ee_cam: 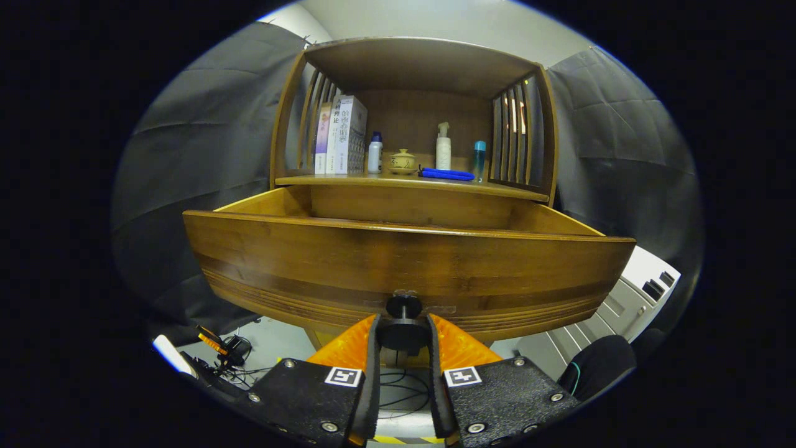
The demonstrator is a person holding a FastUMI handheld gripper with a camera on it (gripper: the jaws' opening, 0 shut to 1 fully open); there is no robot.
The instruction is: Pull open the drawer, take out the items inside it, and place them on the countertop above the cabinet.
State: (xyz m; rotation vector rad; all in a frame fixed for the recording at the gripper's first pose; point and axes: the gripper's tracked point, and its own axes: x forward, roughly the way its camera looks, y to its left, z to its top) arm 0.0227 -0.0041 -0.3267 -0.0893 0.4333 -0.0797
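Below the shelf, drawer [407,261] pulled out, claw [403,336] clamped on its knob [403,320]

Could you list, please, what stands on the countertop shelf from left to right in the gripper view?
Books → white bottle with blue cap → small lidded pot → blue flat item → blue-capped bottle. The gripper grips the drawer knob.

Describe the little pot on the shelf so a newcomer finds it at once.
Start at the wooden cabinet, above the open drawer whose knob the hand-held gripper is shut on. On its shelf, the pot sits between two white bottles. It alone is squat, round, tan and lidded.
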